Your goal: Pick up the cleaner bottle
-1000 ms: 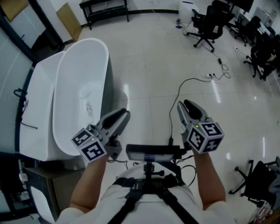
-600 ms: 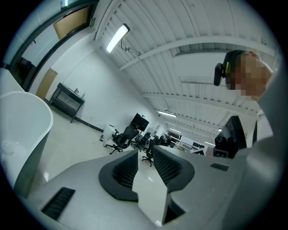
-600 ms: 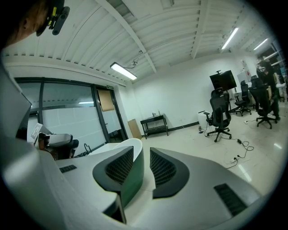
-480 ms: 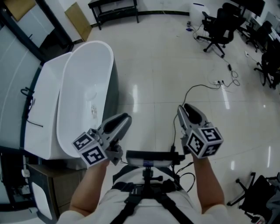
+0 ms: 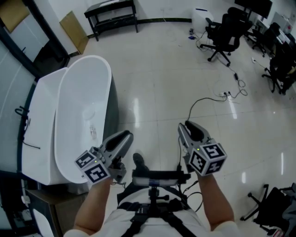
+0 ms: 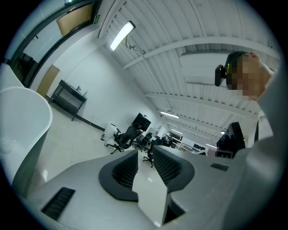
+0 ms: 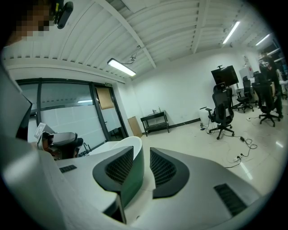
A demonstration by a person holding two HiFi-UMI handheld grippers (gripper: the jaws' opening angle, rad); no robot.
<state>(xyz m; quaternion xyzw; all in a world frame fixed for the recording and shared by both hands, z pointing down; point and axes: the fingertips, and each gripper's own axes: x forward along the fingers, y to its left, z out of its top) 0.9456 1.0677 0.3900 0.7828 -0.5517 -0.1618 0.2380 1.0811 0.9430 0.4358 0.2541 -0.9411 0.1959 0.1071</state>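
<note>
No cleaner bottle shows in any view. In the head view my left gripper (image 5: 121,137) is held out beside the rim of a white bathtub (image 5: 78,115), its jaws a little apart with nothing between them. My right gripper (image 5: 188,127) hangs over bare floor, jaws likewise parted and empty. The left gripper view looks level across the room past my left gripper (image 6: 144,157), with the tub's rim (image 6: 22,117) at its left. In the right gripper view my right gripper (image 7: 143,155) points toward the tub's end (image 7: 123,146).
Black office chairs (image 5: 222,32) stand at the far right, and a cable (image 5: 203,99) runs across the glossy tiled floor. A black bench (image 5: 111,14) and a cardboard sheet (image 5: 74,25) are against the far wall. A dark shoe (image 5: 138,161) shows between the grippers.
Both grippers sit a little lower and closer in the head view, and the room has shifted around them. A dark shoe has come into view between them. The jaws look unchanged.
</note>
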